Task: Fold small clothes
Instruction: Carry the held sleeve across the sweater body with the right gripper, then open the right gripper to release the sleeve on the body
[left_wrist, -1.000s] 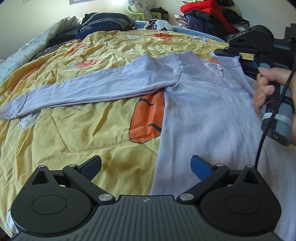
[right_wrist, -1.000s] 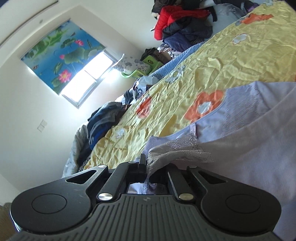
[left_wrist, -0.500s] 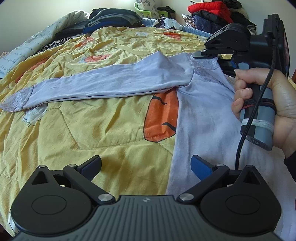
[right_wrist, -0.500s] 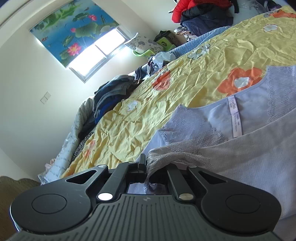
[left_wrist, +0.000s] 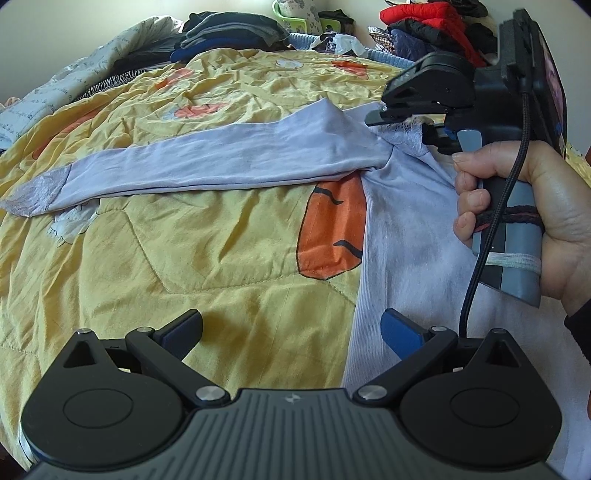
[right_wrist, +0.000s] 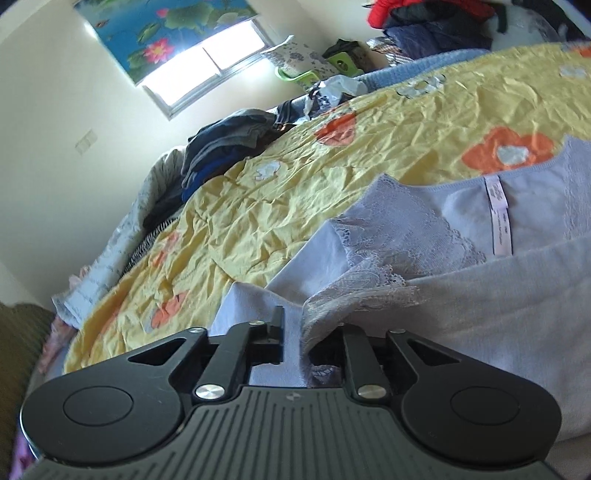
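Observation:
A lilac long-sleeved shirt (left_wrist: 406, 236) lies on the bed, its left sleeve (left_wrist: 221, 162) stretched out across the quilt. My right gripper (left_wrist: 399, 118) is at the lace shoulder (right_wrist: 369, 280), carried in over the shirt's body. Its jaws are opening, and the lace still hangs in the gap between them, draped against one finger in the right wrist view (right_wrist: 310, 328). A neck label (right_wrist: 498, 218) shows beyond. My left gripper (left_wrist: 291, 328) hovers open over the shirt's lower side edge, with nothing between its fingers.
A crumpled yellow quilt (left_wrist: 184, 258) with orange patches covers the bed. Piles of dark clothes (left_wrist: 229, 33), a red jacket (left_wrist: 424, 18) and a green basket (left_wrist: 303, 18) line the far edge. A person's hand (left_wrist: 535, 206) holds the right gripper. A window (right_wrist: 207, 74) is behind.
The right gripper has carried the lace shoulder leftward over the shirt's body and rolled more level. Its jaws, shut on the lace before, now stand apart. The left gripper has barely moved.

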